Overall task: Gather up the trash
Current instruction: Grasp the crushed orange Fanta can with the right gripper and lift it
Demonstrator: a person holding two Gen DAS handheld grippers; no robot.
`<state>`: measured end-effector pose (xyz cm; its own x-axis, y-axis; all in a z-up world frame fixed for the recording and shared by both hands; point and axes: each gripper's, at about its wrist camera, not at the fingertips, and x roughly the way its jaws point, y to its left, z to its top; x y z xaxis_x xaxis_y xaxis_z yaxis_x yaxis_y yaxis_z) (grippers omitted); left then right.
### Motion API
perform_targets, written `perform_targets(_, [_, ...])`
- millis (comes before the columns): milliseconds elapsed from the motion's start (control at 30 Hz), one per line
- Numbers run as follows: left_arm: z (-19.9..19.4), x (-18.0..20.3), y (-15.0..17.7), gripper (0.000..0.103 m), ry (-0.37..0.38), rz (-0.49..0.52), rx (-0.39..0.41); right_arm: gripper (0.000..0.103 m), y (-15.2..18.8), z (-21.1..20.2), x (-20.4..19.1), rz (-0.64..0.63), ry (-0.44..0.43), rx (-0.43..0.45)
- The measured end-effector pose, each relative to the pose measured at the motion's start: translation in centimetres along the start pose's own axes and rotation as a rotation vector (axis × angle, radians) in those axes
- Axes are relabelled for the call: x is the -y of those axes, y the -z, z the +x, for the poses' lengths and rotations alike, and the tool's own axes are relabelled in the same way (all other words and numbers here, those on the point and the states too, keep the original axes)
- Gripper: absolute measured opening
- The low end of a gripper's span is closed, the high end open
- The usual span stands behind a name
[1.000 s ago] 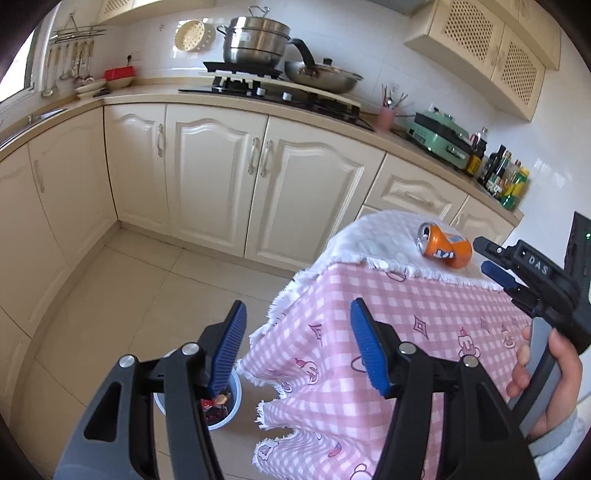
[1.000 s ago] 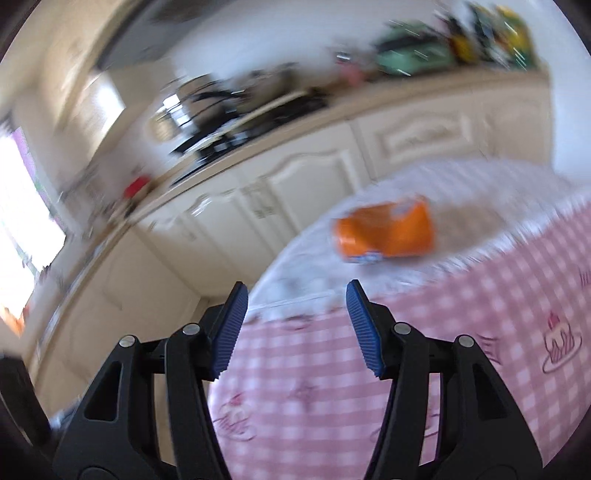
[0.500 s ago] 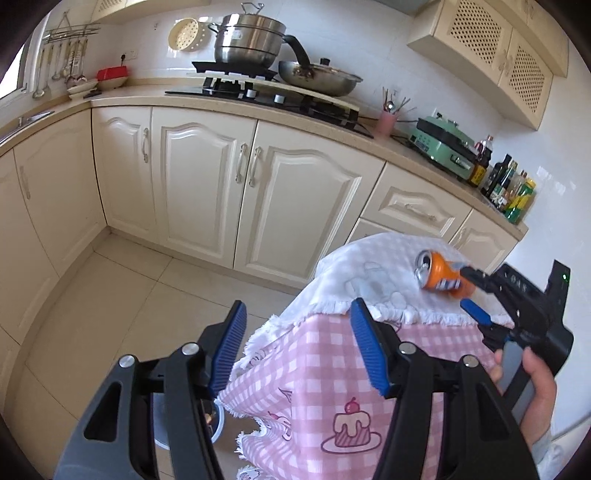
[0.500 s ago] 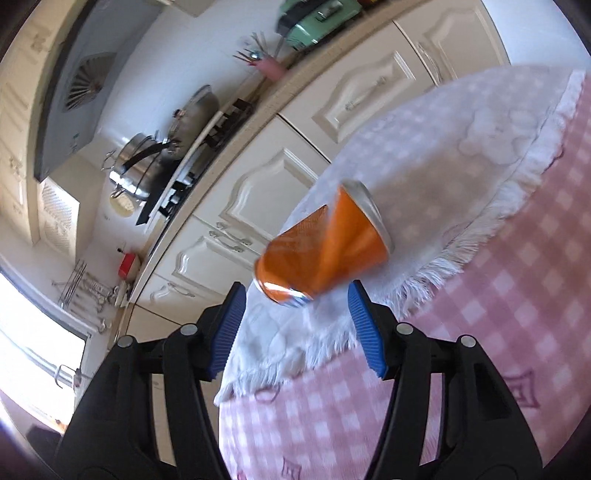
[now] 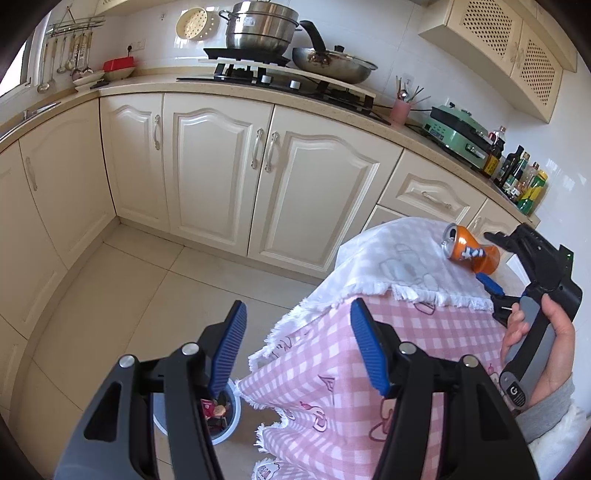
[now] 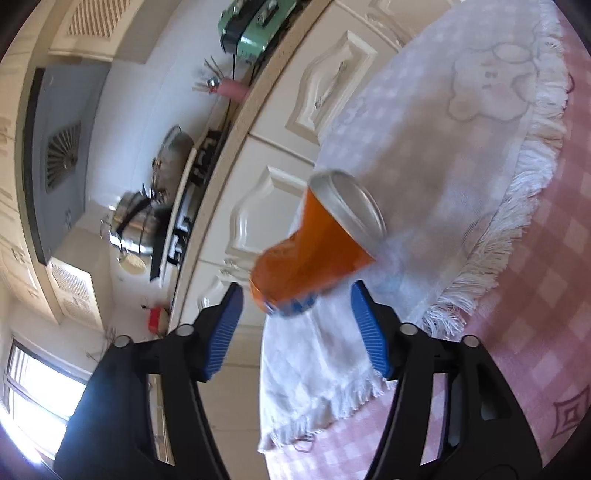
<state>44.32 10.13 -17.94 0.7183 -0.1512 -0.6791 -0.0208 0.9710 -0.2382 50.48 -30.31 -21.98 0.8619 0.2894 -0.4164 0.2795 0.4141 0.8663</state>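
Note:
A dented orange soda can (image 5: 471, 253) lies on its side on the white fringed cloth (image 5: 399, 262) covering the small table. My right gripper (image 6: 297, 321), rolled onto its side, has its jaws opening around the near end of the can (image 6: 314, 243); the blue pads stand apart from it on both sides. In the left wrist view the right gripper (image 5: 489, 258) reaches the can from the right, held by a hand (image 5: 546, 339). My left gripper (image 5: 297, 343) hangs open and empty over the table's corner. Below it a small bin (image 5: 231, 421) with trash stands on the floor.
A pink checked tablecloth (image 5: 369, 369) drapes the table under the white cloth. Cream cabinets (image 5: 207, 170) run along the back and left. The counter holds a stove with pots (image 5: 262, 29), a green appliance (image 5: 458, 134) and bottles (image 5: 521, 177). Tiled floor (image 5: 122, 288) lies left of the table.
The right gripper rolled onto its side and closed in on the can, its jaws widening until the can's end sits between them. The left gripper drifted a little, bringing the bin into view.

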Motion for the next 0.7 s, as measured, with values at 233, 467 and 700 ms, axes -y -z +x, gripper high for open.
perform_targets(233, [0.3, -0.5, 0.1, 0.058, -0.012, 0.003, -0.003, 0.035, -1.1, 2.0, 1.0, 0.063, -0.015, -0.020])
perform_targets(467, [0.2, -1.7, 0.0, 0.058, -0.050, -0.022, 0.008, 0.014, -1.8, 0.9, 0.7, -0.050, -0.013, -0.026])
perform_targets(700, [-1.1, -2.8, 0.5, 0.058, -0.074, -0.064, 0.038, 0.011, 1.8, -2.4, -4.3, -0.334, -0.033, -0.072])
